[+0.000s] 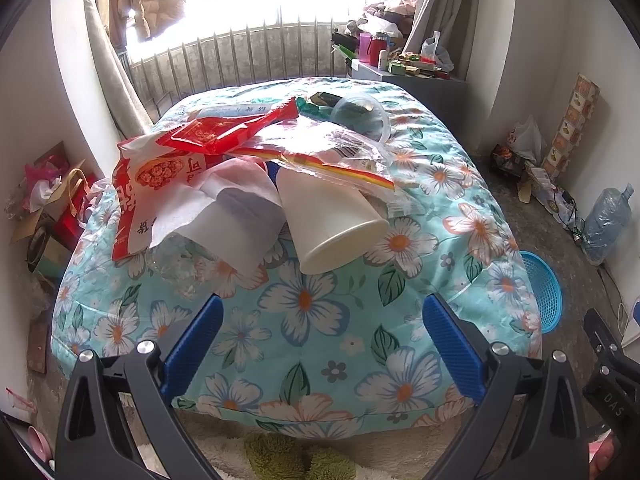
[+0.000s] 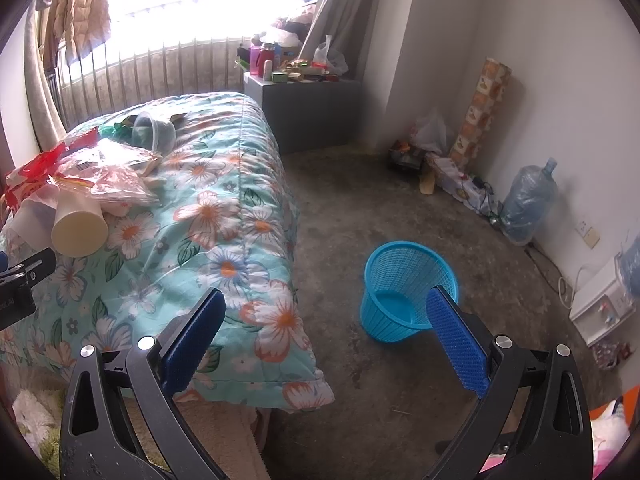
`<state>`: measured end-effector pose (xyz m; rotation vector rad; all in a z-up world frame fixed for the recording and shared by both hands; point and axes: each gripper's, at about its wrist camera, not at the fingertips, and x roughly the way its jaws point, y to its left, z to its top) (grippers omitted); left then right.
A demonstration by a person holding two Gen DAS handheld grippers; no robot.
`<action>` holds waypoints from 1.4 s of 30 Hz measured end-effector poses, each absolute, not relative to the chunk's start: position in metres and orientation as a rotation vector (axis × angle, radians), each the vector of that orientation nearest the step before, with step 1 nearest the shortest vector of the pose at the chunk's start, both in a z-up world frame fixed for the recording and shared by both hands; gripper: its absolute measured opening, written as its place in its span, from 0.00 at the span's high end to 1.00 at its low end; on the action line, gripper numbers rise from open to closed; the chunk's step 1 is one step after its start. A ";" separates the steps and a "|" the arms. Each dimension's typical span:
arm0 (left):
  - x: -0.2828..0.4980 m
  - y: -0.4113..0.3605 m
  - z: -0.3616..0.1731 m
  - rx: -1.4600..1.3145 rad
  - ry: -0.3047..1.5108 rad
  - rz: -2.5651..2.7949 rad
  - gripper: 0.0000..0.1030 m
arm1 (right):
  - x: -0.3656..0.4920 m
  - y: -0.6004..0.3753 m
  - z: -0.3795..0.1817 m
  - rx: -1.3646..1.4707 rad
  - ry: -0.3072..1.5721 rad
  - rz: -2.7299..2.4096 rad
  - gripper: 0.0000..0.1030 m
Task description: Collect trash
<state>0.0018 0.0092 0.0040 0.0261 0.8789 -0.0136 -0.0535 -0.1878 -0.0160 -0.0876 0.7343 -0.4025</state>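
Trash pile (image 1: pixel 256 168) uncollected on bed (image 1: pixel 320 320); blue basket (image 2: pixel 408 292) empty on floor, right. Both hand-held grippers (image 1: pixel 322 340) (image 2: pixel 326 336) wide open, holding nothing.

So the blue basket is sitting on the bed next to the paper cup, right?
Not quite. The blue basket stands on the floor beside the bed, as the right wrist view shows. The paper cup does lie on the bed, among the trash.

- A lived-in bedroom at home: a bed under a floral quilt (image 1: pixel 320 320).
- A padded coat (image 1: pixel 140 0) hangs by the bright window, beside grey curtains (image 2: pixel 340 12).
- A cluttered bedside cabinet (image 2: pixel 304 108); bare concrete floor (image 2: pixel 380 200).
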 end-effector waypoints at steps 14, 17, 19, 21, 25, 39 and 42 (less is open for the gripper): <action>0.003 0.010 0.005 0.032 0.878 -0.008 0.05 | -0.052 -0.185 -0.015 -0.083 0.734 -0.398 0.06; 0.003 0.010 0.004 0.030 0.877 -0.006 0.05 | -0.052 -0.186 -0.015 -0.081 0.733 -0.398 0.06; 0.003 0.011 0.004 0.028 0.876 -0.004 0.05 | -0.052 -0.186 -0.015 -0.081 0.734 -0.399 0.07; 0.003 0.011 0.004 0.028 0.876 -0.004 0.05 | -0.053 -0.186 -0.014 -0.080 0.734 -0.399 0.06; 0.003 0.012 0.004 0.034 0.874 -0.006 0.05 | -0.052 -0.186 -0.014 -0.080 0.732 -0.400 0.06; 0.001 0.013 0.005 0.033 0.861 0.004 0.05 | -0.053 -0.186 -0.010 -0.079 0.726 -0.398 0.07; 0.001 0.013 0.006 0.032 0.860 0.006 0.05 | -0.054 -0.186 -0.010 -0.079 0.724 -0.397 0.06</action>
